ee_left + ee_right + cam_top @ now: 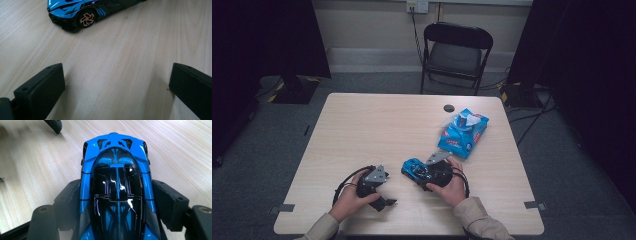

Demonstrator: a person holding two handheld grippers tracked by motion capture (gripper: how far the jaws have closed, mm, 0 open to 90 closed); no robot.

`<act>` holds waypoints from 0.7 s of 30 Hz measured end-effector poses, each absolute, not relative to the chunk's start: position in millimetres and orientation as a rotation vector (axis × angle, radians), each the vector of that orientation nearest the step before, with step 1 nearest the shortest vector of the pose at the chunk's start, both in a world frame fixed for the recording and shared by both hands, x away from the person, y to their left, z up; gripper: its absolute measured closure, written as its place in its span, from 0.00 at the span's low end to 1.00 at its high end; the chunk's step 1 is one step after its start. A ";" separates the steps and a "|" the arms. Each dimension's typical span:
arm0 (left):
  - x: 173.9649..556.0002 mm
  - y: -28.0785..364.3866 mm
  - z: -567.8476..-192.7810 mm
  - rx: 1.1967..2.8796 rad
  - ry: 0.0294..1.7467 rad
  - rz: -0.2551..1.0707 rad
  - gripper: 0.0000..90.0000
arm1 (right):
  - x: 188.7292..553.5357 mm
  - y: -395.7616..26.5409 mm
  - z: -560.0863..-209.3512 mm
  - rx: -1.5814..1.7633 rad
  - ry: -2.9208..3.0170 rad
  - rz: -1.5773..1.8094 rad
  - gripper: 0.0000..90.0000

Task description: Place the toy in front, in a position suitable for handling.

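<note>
Blue glossy toy car (pixel 117 192) sits pinched across its flanks in my right gripper (pixel 117 202), low over the table (pixel 30 165); hard, slick shell (light, I'd judge), so mid-body suits; left gripper (pixel 117 85) spread, empty.

No lettering can be made out anywhere. The blue packet (pixel 463 132) lying on the bench (pixel 362 125) carries white and red patches of print in the high view, probably a brand name, but they are too small and blurred to read. The blue and black toy car (pixel 117 192) shows stripes and glossy panels in both gripper views, with no number, badge or word that can be read on its bodywork.
</note>
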State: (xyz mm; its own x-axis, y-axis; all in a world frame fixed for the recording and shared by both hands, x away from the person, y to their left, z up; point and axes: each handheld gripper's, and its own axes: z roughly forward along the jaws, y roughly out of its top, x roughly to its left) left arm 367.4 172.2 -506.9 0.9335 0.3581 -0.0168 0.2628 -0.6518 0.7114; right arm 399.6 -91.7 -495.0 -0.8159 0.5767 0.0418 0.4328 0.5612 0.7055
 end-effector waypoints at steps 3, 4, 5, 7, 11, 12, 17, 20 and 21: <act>367.5 172.2 -506.9 2.315 0.436 0.158 0.00 | 398.2 -91.3 -496.0 0.835 2.586 1.095 0.31; 367.5 172.2 -506.9 2.315 0.436 0.158 0.00 | 399.3 -91.8 -496.1 0.845 2.592 1.105 0.31; 367.4 172.3 -506.9 2.315 0.436 0.158 0.00 | 399.9 -91.9 -496.0 0.846 2.597 1.106 0.31; 367.4 172.3 -506.9 2.315 0.438 0.160 0.00 | 400.1 -91.7 -496.2 0.838 2.596 1.108 0.30; 367.4 172.3 -506.9 2.315 0.437 0.158 0.00 | 402.1 -94.1 -495.0 0.821 2.611 1.139 0.28; 367.3 172.3 -506.9 2.315 0.438 0.160 0.00 | 401.9 -94.8 -494.2 0.817 2.604 1.152 0.29; 367.4 172.3 -506.9 2.316 0.437 0.158 0.00 | 400.2 -95.7 -482.9 0.777 2.604 1.169 0.26; 367.3 172.2 -506.9 2.315 0.438 0.160 0.00 | 400.8 -99.6 -474.6 0.758 2.606 1.192 0.24; 367.4 172.3 -506.9 2.315 0.437 0.158 0.00 | 401.3 -101.0 -472.5 0.762 2.616 1.193 0.23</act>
